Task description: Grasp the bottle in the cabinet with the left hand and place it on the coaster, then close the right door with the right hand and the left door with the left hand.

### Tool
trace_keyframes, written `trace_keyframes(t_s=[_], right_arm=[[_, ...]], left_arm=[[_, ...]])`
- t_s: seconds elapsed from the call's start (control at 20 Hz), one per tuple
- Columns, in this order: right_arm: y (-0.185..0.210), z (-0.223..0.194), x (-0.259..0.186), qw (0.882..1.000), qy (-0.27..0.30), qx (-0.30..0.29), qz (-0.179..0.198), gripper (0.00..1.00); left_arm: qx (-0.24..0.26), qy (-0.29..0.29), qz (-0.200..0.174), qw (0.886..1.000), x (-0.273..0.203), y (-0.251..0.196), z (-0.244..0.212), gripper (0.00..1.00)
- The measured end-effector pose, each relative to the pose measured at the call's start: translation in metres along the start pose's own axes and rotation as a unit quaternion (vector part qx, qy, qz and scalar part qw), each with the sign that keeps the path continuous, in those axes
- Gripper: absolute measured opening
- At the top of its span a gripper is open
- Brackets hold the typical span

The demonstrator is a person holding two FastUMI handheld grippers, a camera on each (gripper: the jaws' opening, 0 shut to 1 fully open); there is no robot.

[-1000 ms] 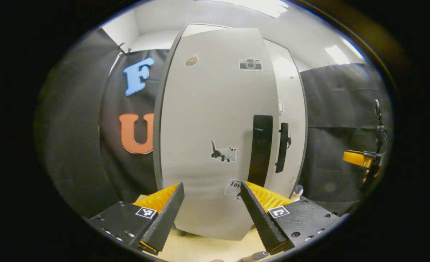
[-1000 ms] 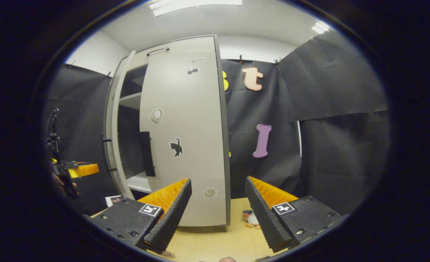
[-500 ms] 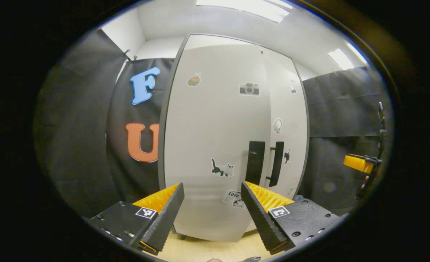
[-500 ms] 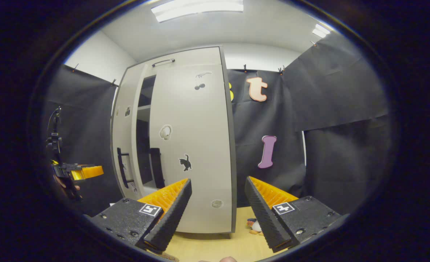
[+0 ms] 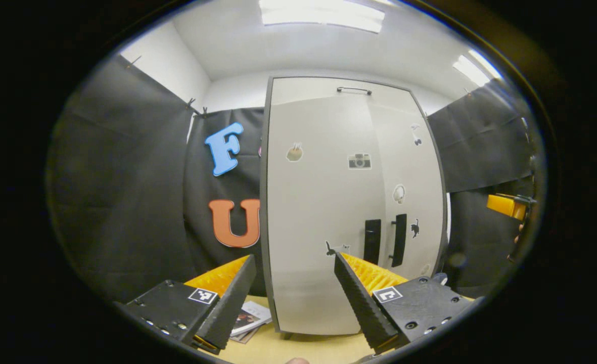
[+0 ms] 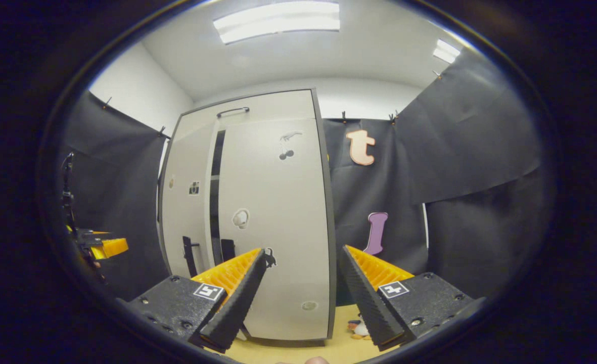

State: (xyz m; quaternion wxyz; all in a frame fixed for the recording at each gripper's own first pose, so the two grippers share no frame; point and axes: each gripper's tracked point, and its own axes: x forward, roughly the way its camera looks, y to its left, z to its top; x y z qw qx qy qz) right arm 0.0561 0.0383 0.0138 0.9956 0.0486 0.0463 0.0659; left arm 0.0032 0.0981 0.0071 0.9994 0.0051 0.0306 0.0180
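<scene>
Doors look all but shut on the cabinet [image 5: 323, 212], so we hold left gripper [image 5: 293, 298] and right gripper [image 6: 303, 298] spread, empty; right door [image 6: 278, 227], twelve o'clock, needs pressing.

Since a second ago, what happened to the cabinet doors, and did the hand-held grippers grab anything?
Both hand-held grippers backed away from the cabinet, which now looks smaller and farther. The left door swung toward shut; the right gripper view shows a dark slit left between it and the right door. The left hand-held gripper and right hand-held gripper stayed open, holding nothing.
</scene>
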Motion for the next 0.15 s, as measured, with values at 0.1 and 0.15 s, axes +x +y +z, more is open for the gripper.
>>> trace_keyframes(t_s=[0.1, 0.15], right_arm=[[0.001, 0.005, -0.001, 1.000, -0.006, -0.006, -0.005, 0.96], [0.006, 0.005, -0.002, 1.000, -0.005, -0.010, -0.001, 0.96]], left_arm=[[0.000, -0.003, 0.009, 1.000, -0.010, 0.006, 0.003, 1.00], [-0.001, -0.002, 0.012, 1.000, -0.016, 0.008, 0.002, 1.00]])
